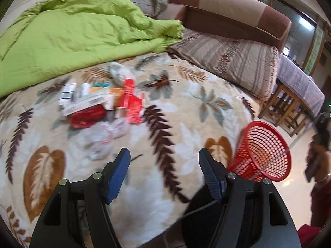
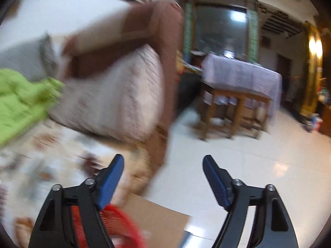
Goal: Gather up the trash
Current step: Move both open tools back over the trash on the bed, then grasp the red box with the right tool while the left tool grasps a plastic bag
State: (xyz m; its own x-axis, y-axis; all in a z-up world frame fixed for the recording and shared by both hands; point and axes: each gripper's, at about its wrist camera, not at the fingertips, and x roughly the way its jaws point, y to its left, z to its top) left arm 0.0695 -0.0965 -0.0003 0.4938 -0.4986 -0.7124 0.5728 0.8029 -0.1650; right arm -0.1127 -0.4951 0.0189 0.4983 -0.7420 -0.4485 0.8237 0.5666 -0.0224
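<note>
A blurred heap of trash (image 1: 99, 101) lies left of centre in the left wrist view: white and orange cardboard cartons, a torn red-and-white box (image 1: 133, 105), a red foil wrapper (image 1: 86, 117) and crumpled clear plastic bags (image 1: 103, 138) at its near edge. All of it rests on a cream bed blanket printed with brown, rust and grey-blue leaves (image 1: 186, 111).

The left tool (image 1: 164, 155) hangs above the blanket at the bottom of that frame, its blue-padded fingers (image 1: 116, 177) spread wide with nothing between them; the plastic bags sit just beyond the left finger.

A red plastic mesh basket (image 1: 262, 153) lies tilted at lower right, its mouth facing the lower right, just behind the right finger and well apart from the heap.

A rumpled lime-green quilt (image 1: 72, 33) fills the upper left, with a striped beige pillow (image 1: 227, 60) to its right and a brown-and-tan padded headboard (image 1: 238, 10) above that.

In the right wrist view, heavily smeared, the right tool (image 2: 163, 159) is also wide open and empty, pointing past the bed's edge toward a pale tiled floor (image 2: 258, 165). The basket's red rim (image 2: 124, 223) shows at the bottom behind the left finger, beside a flat brown sheet of cardboard (image 2: 157, 221). In the upper right stands a wooden table draped in a pale lilac cloth (image 2: 242, 76).
</note>
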